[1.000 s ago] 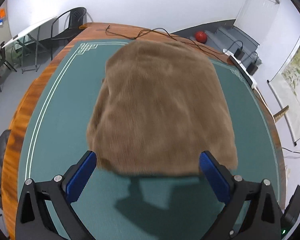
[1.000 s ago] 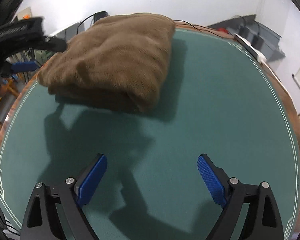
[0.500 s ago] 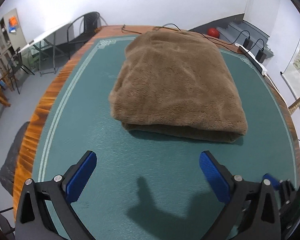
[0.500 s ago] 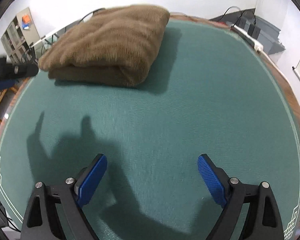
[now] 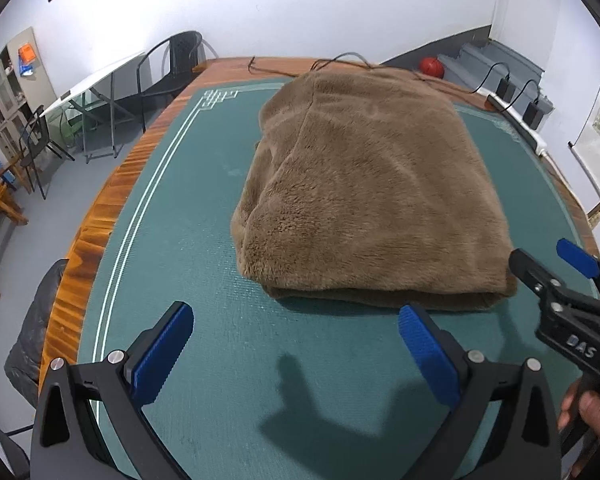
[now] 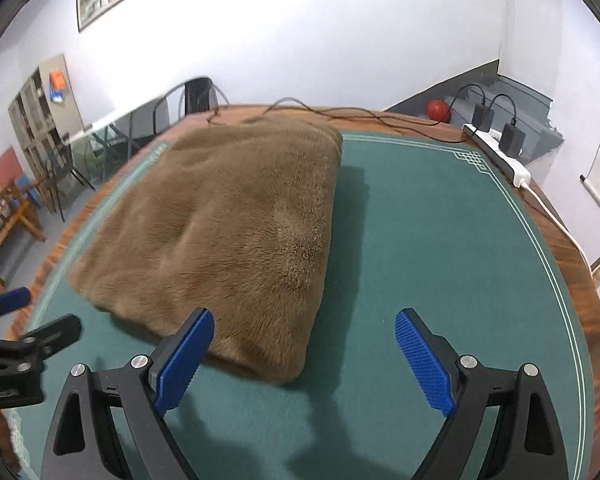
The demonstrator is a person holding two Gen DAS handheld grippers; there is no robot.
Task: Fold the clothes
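**Both tongs close back in on the folded brown garment**

Since half a second ago both tongs have drawn nearer to the garment: its near folded edge now sits just ahead of the left tongs (image 5: 296, 346), and its near corner lies between and just ahead of the spread fingers of the right tongs (image 6: 304, 354). Both pairs stand wide open and hold nothing.

The brown plush garment (image 5: 364, 192) lies as a thick, folded bundle on the green tabletop (image 5: 204, 200), filling most of the space ahead of the left tongs and reaching toward the far wooden rim. From the right wrist view it spreads ahead and to the left of the right tongs, with bare mat to their right.

The pile looks soft, deep and springy, so the bundle will probably sag and bulge rather than keep a crease, and the layers may slide over one another when lifted. It seems bulky more than heavy. A grip likely works best at the two near corners, pinching all layers together at the doubled edge (image 5: 380, 296); taking only the top layer could peel the fold open. The fur may also slip between smooth pads, so a deep bite is advisable.
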